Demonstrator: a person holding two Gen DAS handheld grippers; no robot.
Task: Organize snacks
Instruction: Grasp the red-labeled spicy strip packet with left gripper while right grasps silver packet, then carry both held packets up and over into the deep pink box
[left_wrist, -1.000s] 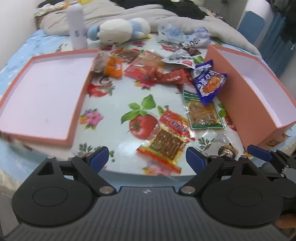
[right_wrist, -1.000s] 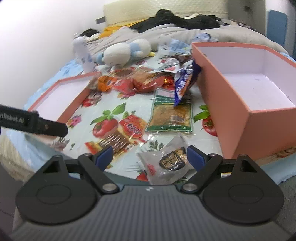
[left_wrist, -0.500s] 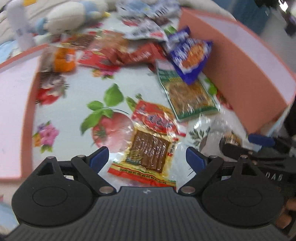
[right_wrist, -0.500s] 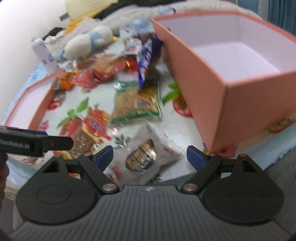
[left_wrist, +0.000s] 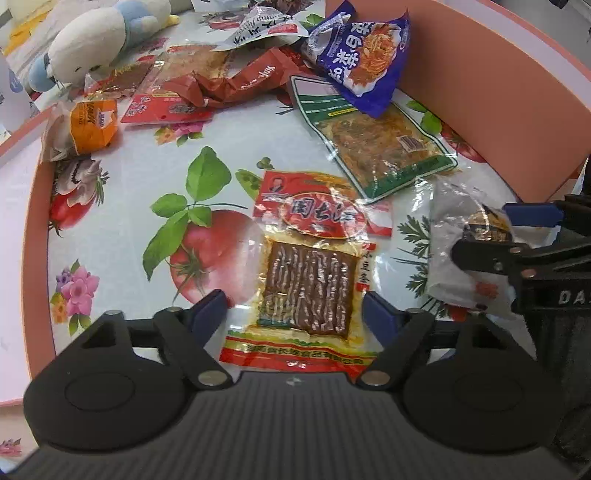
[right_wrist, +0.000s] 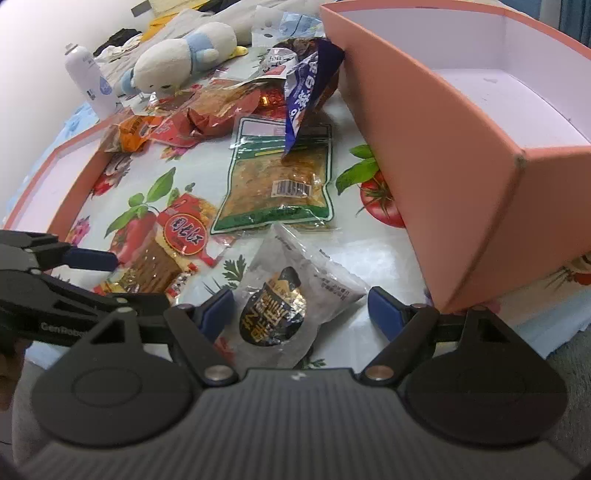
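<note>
Several snack packets lie on a fruit-print cloth. My left gripper (left_wrist: 293, 310) is open, low over a red-and-yellow tofu packet (left_wrist: 310, 273) that lies between its fingers. My right gripper (right_wrist: 301, 306) is open around a grey packet with a black-gold label (right_wrist: 284, 310); this packet also shows in the left wrist view (left_wrist: 465, 254). A green packet (right_wrist: 277, 181) and a blue noodle bag (left_wrist: 362, 55) lie beyond, next to the open salmon box (right_wrist: 443, 147). Its lid (left_wrist: 22, 206) lies to the left.
An orange packet (left_wrist: 88, 125), red packets (left_wrist: 229, 81) and a white-red wrapper (left_wrist: 258, 29) are piled at the back. A plush toy (right_wrist: 177, 59) and a white bottle (right_wrist: 88, 81) lie behind them. Bedding is beyond.
Both grippers moved forward and down toward the cloth. The left now straddles the tofu packet, the right straddles the grey packet. Both jaws stayed open.
</note>
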